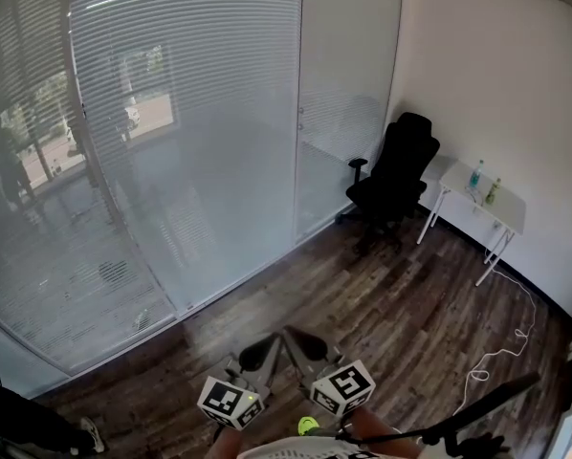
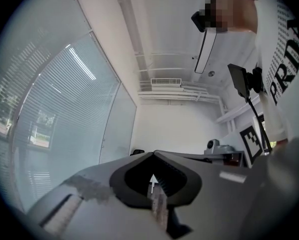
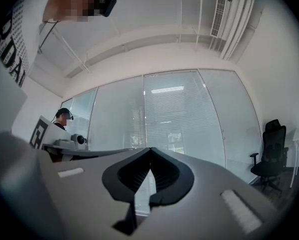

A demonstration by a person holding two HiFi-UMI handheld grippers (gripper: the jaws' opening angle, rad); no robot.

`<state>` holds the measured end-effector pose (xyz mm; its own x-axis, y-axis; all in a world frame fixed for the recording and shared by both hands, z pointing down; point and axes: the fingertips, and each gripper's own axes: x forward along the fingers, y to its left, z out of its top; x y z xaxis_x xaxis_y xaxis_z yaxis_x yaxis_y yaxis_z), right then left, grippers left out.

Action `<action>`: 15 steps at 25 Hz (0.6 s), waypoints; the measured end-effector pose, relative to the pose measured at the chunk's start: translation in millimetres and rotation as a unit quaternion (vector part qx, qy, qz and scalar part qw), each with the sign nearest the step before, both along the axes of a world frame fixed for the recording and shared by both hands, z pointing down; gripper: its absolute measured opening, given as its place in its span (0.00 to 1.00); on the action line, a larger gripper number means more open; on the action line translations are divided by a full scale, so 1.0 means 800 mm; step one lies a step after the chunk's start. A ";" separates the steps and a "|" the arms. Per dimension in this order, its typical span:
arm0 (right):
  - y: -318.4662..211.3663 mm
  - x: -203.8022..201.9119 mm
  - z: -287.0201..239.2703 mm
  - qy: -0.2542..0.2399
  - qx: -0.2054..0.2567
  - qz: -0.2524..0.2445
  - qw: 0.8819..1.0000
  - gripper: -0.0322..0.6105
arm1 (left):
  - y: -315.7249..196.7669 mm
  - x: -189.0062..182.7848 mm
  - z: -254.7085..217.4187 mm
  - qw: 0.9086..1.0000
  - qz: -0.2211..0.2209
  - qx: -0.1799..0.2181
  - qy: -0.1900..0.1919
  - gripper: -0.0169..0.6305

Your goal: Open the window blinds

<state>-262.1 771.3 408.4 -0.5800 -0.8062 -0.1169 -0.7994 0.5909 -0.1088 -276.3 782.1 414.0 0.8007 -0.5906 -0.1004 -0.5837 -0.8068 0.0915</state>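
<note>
Across the upper left of the head view, the window blinds (image 1: 171, 113) are hanging closed behind a glass wall, well apart from both tools. Low in the centre, the left gripper (image 1: 257, 354) and the right gripper (image 1: 303, 344) are sitting side by side, close to the body and pointing toward the glass. Slats like these are probably light, thin and easily bent, so a cord, wand or knob is the place to take hold, not the slats. No such control is showing clearly.

Through the left gripper view, the jaws are pressing together on nothing and aiming roughly level, with the blinds (image 2: 64, 114) at the left.

Through the right gripper view, the jaws are likewise pinched together and empty. The blinds (image 3: 182, 119) are standing straight ahead, and an office chair (image 3: 270, 151) is sitting at the right edge.
</note>
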 end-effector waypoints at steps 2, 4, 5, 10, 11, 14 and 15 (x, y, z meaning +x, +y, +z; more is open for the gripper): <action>-0.013 0.013 -0.001 0.005 0.003 0.000 1.000 0.05 | -0.014 0.013 -0.003 1.000 -0.005 0.001 -0.004 0.01; -0.026 0.026 -0.001 0.014 0.004 -0.002 1.000 0.05 | -0.027 0.027 -0.003 1.000 -0.005 0.001 -0.006 0.01; -0.032 0.033 -0.002 0.019 0.005 -0.004 1.000 0.05 | -0.033 0.034 -0.002 1.000 -0.004 0.000 -0.007 0.01; -0.060 0.066 -0.001 0.020 0.001 -0.003 1.000 0.05 | -0.059 0.068 0.003 1.000 -0.001 0.003 -0.006 0.01; -0.065 0.073 0.000 0.019 0.001 -0.002 1.000 0.05 | -0.063 0.075 0.004 1.000 -0.001 0.002 -0.005 0.01; -0.076 0.093 0.003 0.021 0.004 -0.001 1.000 0.05 | -0.075 0.094 0.003 1.000 -0.005 0.003 -0.007 0.01; -0.079 0.101 0.003 0.022 0.005 -0.001 1.000 0.05 | -0.078 0.102 0.003 1.000 -0.006 0.005 -0.009 0.01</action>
